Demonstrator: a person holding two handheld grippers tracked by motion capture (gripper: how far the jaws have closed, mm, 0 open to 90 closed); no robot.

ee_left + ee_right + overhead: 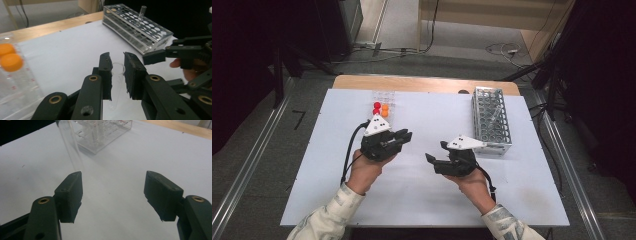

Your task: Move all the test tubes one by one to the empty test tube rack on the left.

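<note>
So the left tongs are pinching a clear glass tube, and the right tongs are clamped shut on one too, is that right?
Not quite. The left tongs do pinch a clear tube, but the right tongs stand wide open with nothing between them, as the right gripper view shows; the high view shows the same.

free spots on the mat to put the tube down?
Bare mat between both grippers and the near edge, and the middle between clear rack and metal rack. Crowded where left gripper, holding the tube, faces right gripper.
</note>
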